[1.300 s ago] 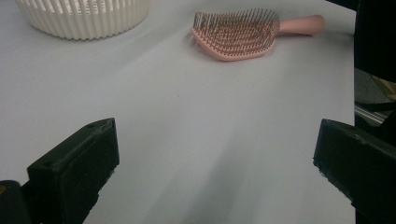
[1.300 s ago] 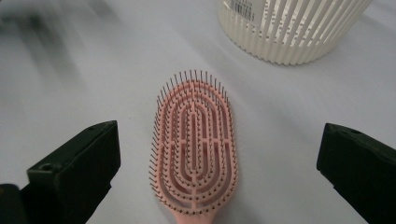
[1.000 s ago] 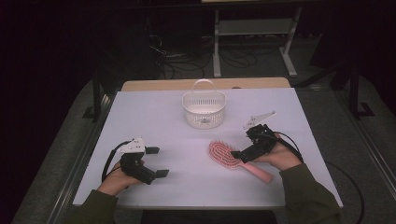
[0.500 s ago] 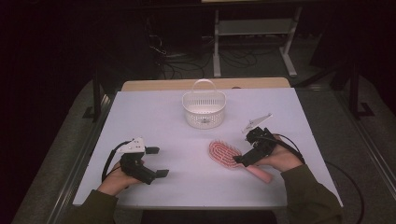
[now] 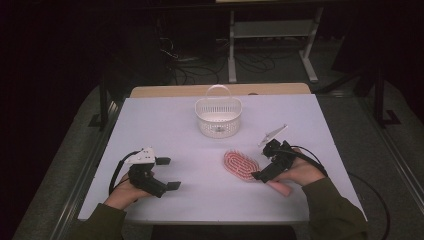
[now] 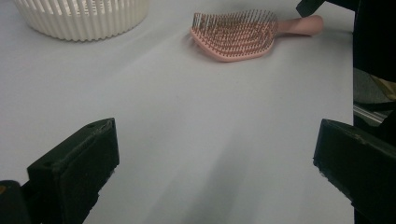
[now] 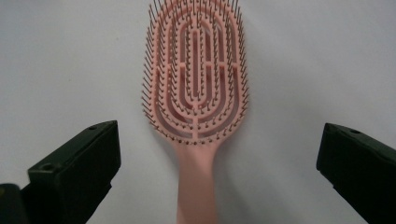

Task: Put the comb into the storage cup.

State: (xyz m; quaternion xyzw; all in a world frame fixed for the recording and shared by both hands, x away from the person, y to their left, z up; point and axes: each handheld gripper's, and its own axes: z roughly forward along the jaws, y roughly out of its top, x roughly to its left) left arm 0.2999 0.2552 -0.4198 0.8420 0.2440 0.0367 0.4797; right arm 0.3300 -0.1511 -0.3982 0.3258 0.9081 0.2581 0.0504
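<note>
A pink hairbrush (image 5: 241,165) lies bristles up on the white table (image 5: 165,125), its handle pointing to the near right. My right gripper (image 5: 264,162) is open and sits low over the handle. In the right gripper view the black jaws stand wide apart on either side of the hairbrush (image 7: 196,88), touching nothing. My left gripper (image 5: 169,173) rests open at the near left, with only bare table between its jaws. In the left gripper view my own gripper (image 6: 215,172) points across the table toward the hairbrush (image 6: 233,35).
A white slotted basket (image 5: 218,117) with a handle stands at the back middle of the table; its wall also appears in the left gripper view (image 6: 84,18). Behind the table are a wooden edge (image 5: 220,90), floor cables and a metal stand (image 5: 270,35).
My right gripper has come down and slightly nearer over the brush handle. The brush, the basket and my left gripper have stayed in place.
</note>
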